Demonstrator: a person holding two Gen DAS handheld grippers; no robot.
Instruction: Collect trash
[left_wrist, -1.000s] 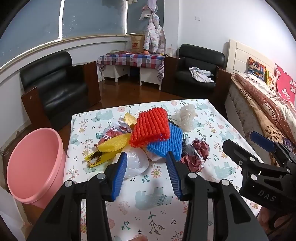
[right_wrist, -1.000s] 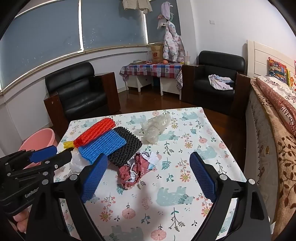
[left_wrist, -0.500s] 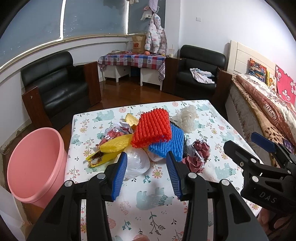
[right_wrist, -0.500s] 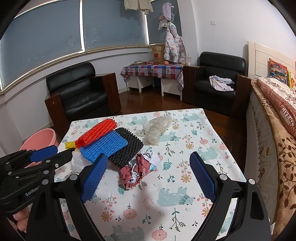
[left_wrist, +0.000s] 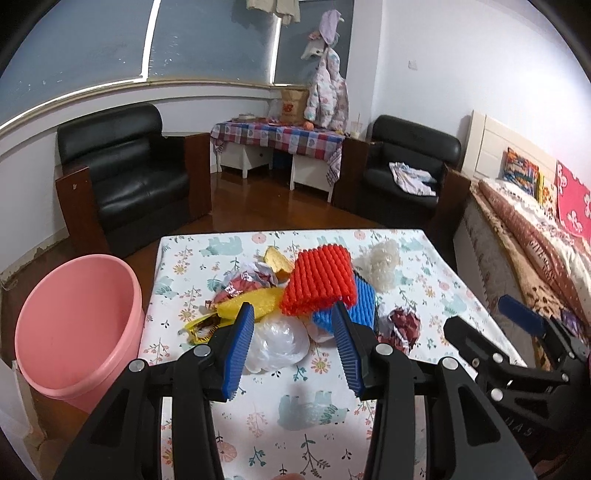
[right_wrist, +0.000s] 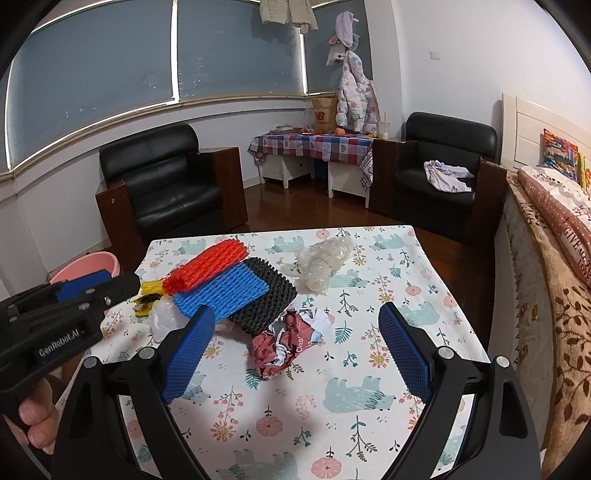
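— Status of each hand-held gripper?
— Left hand-held gripper (left_wrist: 291, 347) and right hand-held gripper (right_wrist: 295, 352) are seen with jaws apart, nothing gripped.
— Trash location?
— The trash pile (left_wrist: 317, 291) is heaped mid-tabletop (left_wrist: 314, 406); the pink bucket (left_wrist: 74, 325) is stood beside it.

A heap of trash is lying mid-frame on the floral surface (left_wrist: 295, 406). A red foam net (left_wrist: 319, 280) is sitting on top, overlapping a blue foam net (left_wrist: 360, 306), which is resting on a black foam net (right_wrist: 266, 302). A clear crumpled bag (left_wrist: 275, 343) is lying at the lower edge of the heap, yellow wrappers (left_wrist: 251, 304) to its left. A crumpled red-and-white wrapper (right_wrist: 288, 341) is lying lower right, and a clear bubble-wrap wad (right_wrist: 325, 264) upper right. A pink bin (left_wrist: 77, 325) is standing upright at the frame's left.
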